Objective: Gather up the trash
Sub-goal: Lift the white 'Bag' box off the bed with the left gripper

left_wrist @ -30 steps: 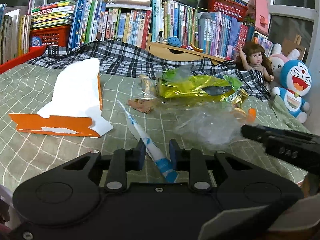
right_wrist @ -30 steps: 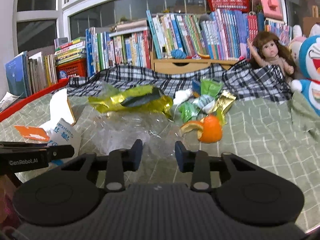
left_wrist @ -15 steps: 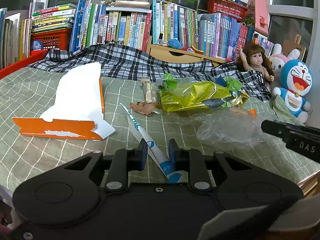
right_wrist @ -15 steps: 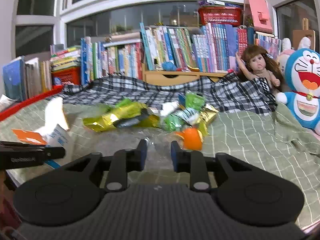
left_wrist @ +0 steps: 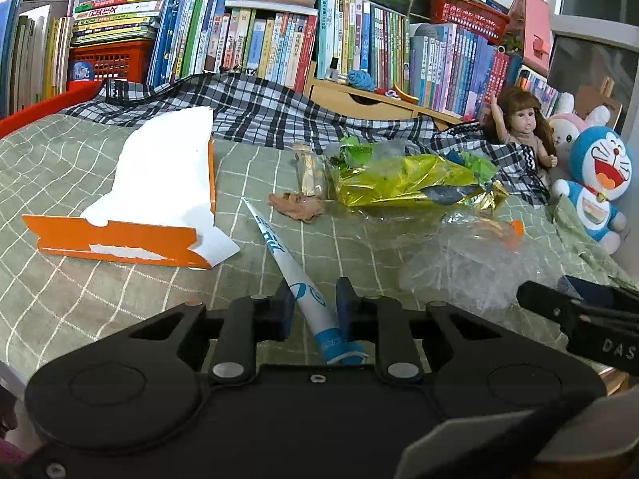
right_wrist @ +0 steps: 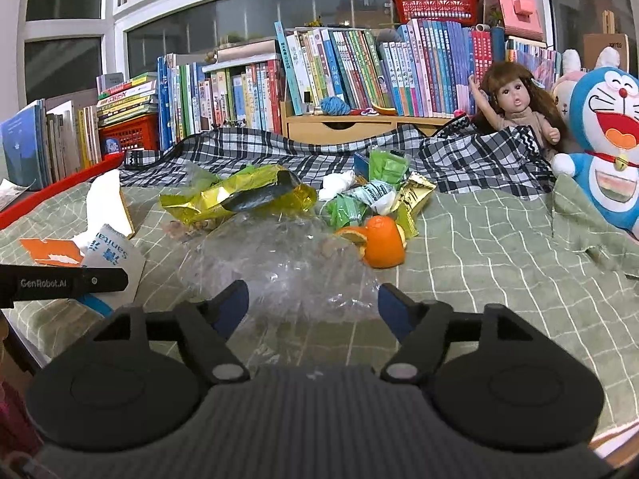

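Note:
My left gripper is shut on a white-and-blue paper wrapper, seen edge-on and pointing away over the green checked bedspread. In the right wrist view the same wrapper sticks up behind a left gripper finger. My right gripper is open wide, low over the bed, with a crumpled clear plastic bag just ahead between its fingers. Beyond lie a yellow foil bag, orange peel, green wrappers and a torn orange-and-white carton.
A brown scrap lies by the foil bag. A plaid cloth bunches along the back, before rows of books. A doll and a blue plush sit at the right. A red rail edges the left.
The right gripper's fingers have spread from nearly together to wide apart, and it sits closer to the clear bag. The left gripper keeps hold of the wrapper.

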`<state>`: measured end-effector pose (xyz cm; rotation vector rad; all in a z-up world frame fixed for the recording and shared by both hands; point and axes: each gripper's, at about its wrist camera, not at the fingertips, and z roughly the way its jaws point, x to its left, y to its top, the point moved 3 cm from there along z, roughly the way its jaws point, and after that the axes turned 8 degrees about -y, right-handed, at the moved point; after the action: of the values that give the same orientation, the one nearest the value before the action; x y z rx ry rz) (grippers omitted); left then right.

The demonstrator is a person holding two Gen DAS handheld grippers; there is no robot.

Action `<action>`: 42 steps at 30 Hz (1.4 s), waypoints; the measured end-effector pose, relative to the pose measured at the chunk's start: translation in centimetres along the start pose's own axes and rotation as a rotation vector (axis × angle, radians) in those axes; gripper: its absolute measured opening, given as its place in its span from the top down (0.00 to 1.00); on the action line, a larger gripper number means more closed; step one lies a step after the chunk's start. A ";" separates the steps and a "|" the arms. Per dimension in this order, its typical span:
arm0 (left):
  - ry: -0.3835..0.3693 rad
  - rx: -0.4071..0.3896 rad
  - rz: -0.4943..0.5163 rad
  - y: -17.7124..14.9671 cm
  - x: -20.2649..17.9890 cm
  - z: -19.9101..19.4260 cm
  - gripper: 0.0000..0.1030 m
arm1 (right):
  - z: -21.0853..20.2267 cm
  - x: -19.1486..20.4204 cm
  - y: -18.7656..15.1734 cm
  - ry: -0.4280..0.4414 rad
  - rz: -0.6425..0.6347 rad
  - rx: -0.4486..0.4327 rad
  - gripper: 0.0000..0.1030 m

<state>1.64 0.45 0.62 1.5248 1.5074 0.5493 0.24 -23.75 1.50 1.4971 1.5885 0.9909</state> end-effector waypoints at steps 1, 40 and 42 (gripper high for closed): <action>0.003 -0.003 0.007 0.1 -0.1 -0.1 0.81 | -0.4 -0.1 -0.2 0.004 0.006 -0.001 0.18; -0.105 -0.012 0.096 0.0 -3.0 -3.0 0.46 | 4.5 2.5 1.8 0.087 -0.050 0.088 0.55; -0.116 -0.005 0.091 0.0 -3.2 -2.5 0.35 | 3.6 2.1 1.5 0.065 -0.038 0.070 0.76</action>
<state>-0.88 -1.87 2.75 1.6001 1.3528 0.5074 4.00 -21.37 1.23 1.4896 1.7068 0.9811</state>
